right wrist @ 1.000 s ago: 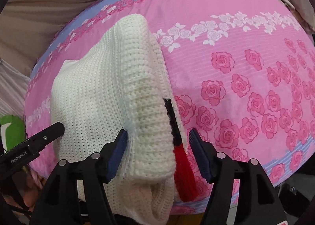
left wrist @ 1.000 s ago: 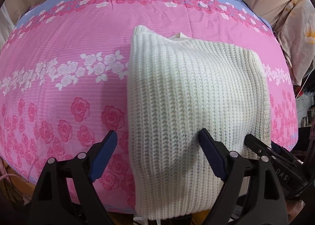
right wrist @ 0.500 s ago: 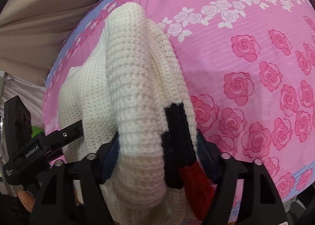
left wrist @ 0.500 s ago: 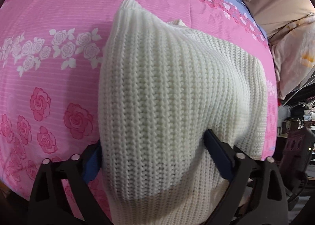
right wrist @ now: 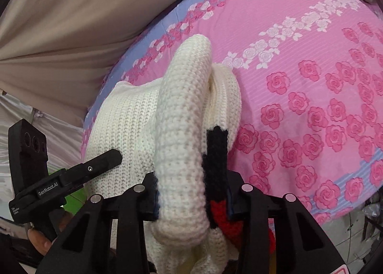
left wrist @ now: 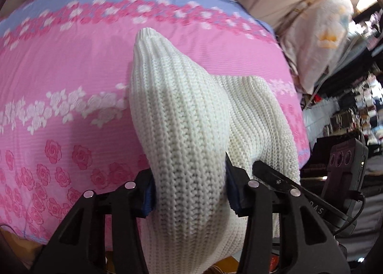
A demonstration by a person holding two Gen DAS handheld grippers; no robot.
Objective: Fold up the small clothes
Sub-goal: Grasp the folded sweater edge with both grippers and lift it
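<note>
Left gripper (left wrist: 189, 192) clamped on a bunched fold of the cream knit sweater (left wrist: 182, 130), running from 6 toward 12 o'clock over the pink rose-print bedsheet (left wrist: 59, 82). Right gripper (right wrist: 191, 195) likewise pinching the sweater's thick roll, black and red patch (right wrist: 216, 154) against its 3 o'clock finger.

Pink rose-print bed sheet (left wrist: 71, 77), cream knit sweater (left wrist: 186, 130) partly on it
</note>
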